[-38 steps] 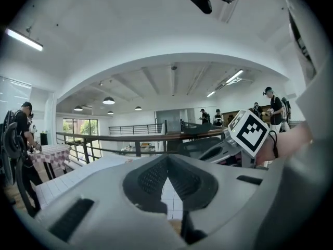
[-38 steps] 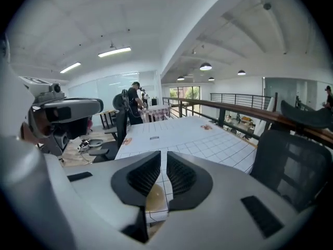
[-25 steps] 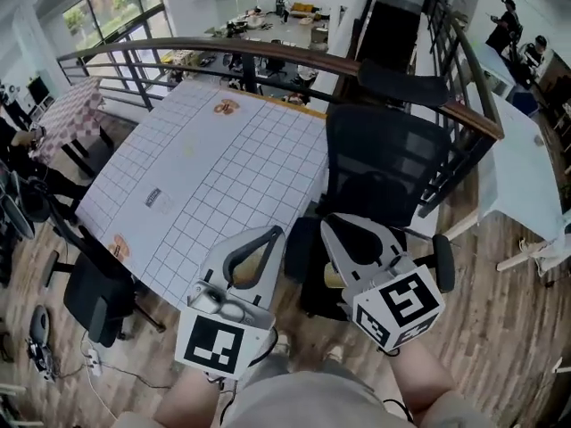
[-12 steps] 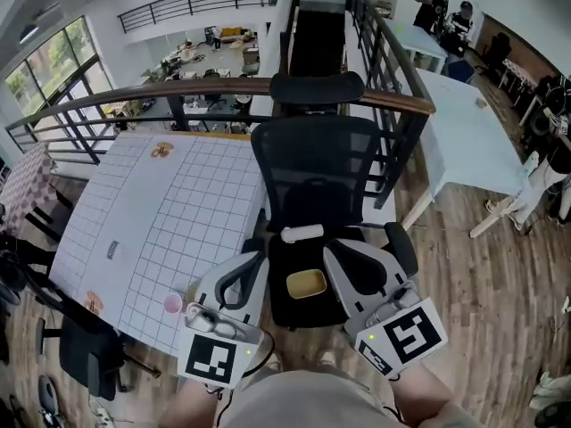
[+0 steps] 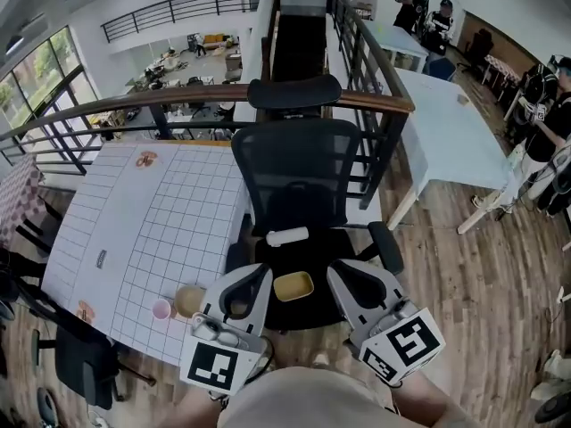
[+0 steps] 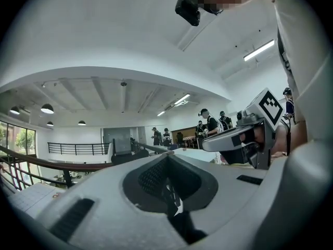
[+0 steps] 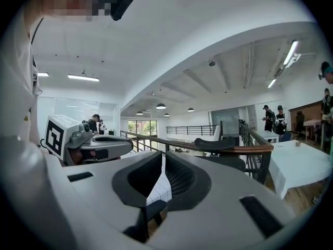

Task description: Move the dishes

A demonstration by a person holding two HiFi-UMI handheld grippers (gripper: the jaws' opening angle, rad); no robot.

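A shallow yellow dish (image 5: 293, 285) lies on the seat of a black office chair (image 5: 299, 181), with a white roll (image 5: 286, 236) behind it. A tan bowl (image 5: 189, 300) and a small pink cup (image 5: 161, 309) stand at the near edge of the white gridded table (image 5: 143, 221). My left gripper (image 5: 264, 271) is shut and empty, between the bowl and the dish. My right gripper (image 5: 333, 271) is shut and empty, just right of the dish. In both gripper views the jaws point up over the railing, so no dishes show there.
A curved wooden railing (image 5: 357, 101) runs behind the chair. A white-clothed table (image 5: 446, 132) stands to the right, with people (image 5: 553, 114) beyond it. Another black chair (image 5: 76, 364) sits under the gridded table's near-left corner. The floor is wood.
The head view swung right and down. The chair came to the centre, and the yellow dish, tan bowl and pink cup came into sight. Both grippers stayed low and shut.
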